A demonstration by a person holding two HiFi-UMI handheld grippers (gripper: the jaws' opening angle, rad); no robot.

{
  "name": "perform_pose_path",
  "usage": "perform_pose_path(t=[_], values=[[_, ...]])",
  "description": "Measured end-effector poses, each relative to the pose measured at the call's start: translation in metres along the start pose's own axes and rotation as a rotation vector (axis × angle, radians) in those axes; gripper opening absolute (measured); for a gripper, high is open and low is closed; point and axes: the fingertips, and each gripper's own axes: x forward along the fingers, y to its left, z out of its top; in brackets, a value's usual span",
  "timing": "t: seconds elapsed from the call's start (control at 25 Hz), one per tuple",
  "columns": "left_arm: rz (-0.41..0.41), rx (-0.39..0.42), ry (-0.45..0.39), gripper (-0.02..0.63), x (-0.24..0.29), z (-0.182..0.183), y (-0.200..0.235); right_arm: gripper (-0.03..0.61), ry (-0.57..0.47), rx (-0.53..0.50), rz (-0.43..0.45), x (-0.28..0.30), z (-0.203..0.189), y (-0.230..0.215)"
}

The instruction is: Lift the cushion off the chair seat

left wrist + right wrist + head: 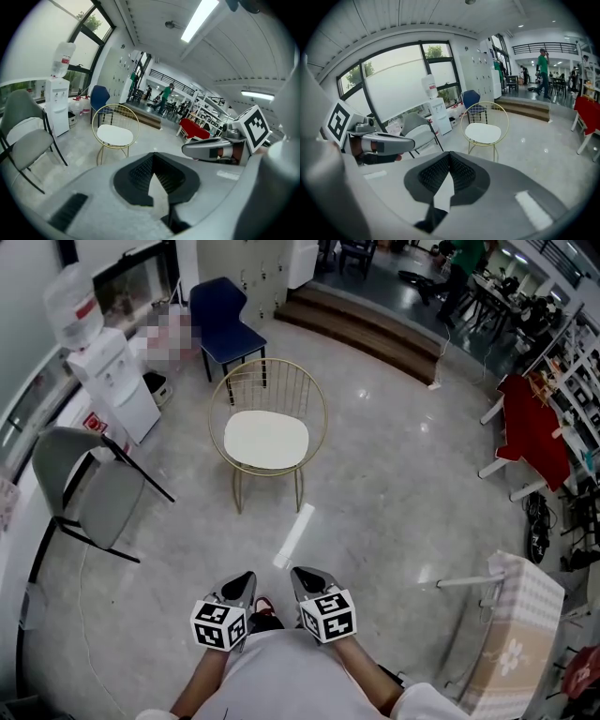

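A round white cushion lies flat on the seat of a gold wire chair in the middle of the floor. It shows too as the cushion in the left gripper view and the cushion in the right gripper view, still far ahead. Both grippers are held close to the person's body, side by side, well short of the chair. The left gripper is shut with nothing in it. Beside it, the right gripper is likewise shut and empty.
A grey folding chair stands at the left, with a water dispenser and a blue chair behind. A white strip lies on the floor between me and the gold chair. A checked box is at the right, red cloth beyond.
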Motion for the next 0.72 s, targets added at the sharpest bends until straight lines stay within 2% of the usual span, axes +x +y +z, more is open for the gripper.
perform_pose_path(t=[0.2,0.56,0.72], values=[[0.004,-0.007,-0.001,-0.002,0.0,0.009,0.025,0.005,0.006,-0.014,0.004,0.022,0.012,0.009],[-0.001,-0.104,0.019,-0.002,0.022,0.009,0.049,0.005,0.039,-0.001,0.017,0.055,0.022,-0.006],[0.008,-0.087,0.039,-0.002,0.045,0.024,0.061,0.005,0.039,-0.001,0.048,0.077,0.038,-0.02]])
